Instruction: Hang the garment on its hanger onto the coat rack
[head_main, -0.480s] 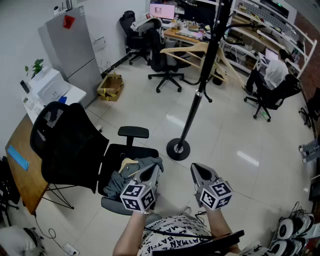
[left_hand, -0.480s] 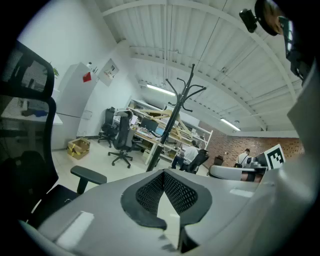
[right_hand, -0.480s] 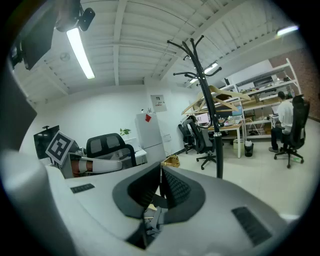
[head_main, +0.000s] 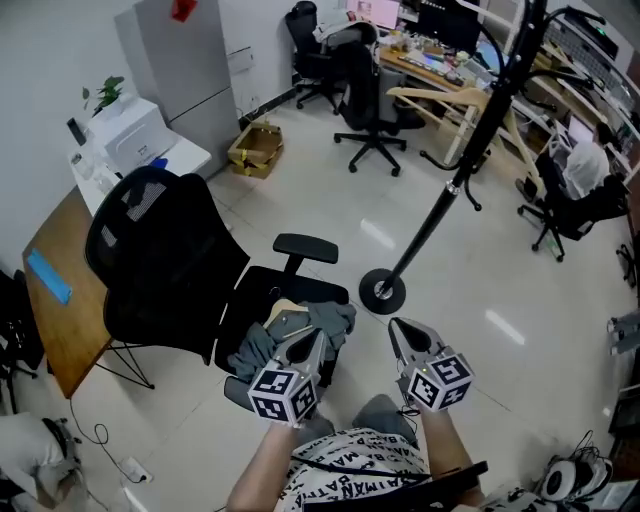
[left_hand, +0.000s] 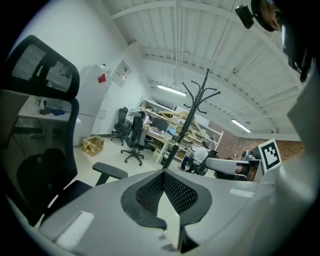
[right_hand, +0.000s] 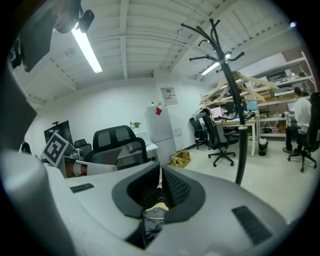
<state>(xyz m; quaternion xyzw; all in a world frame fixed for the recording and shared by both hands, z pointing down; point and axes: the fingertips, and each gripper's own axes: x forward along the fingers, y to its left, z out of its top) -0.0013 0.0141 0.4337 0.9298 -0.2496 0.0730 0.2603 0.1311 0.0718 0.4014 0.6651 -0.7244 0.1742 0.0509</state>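
The grey garment (head_main: 332, 322) lay crumpled on the seat of a black office chair (head_main: 160, 262), with its wooden hanger (head_main: 287, 312) showing pale at the heap's left edge. It was near the person, just far of the left gripper (head_main: 313, 338), whose tips hung over the heap's near edge; whether they touched the cloth could not be told. In the left gripper view its two jaws met at the tips with nothing between them. The right gripper (head_main: 398, 328) was held to the right of the chair, over bare floor and apart from the garment. Its jaws were likewise closed tip to tip and held nothing.

The coat rack (head_main: 441, 204) stood just beyond the grippers, its round base on the tiles to the right of the chair's armrest and its black pole running up toward the far right. A wooden desk (head_main: 62, 330) sat to the left of the chair. A cardboard box (head_main: 255, 150) lay on the floor farther back, by the wall.
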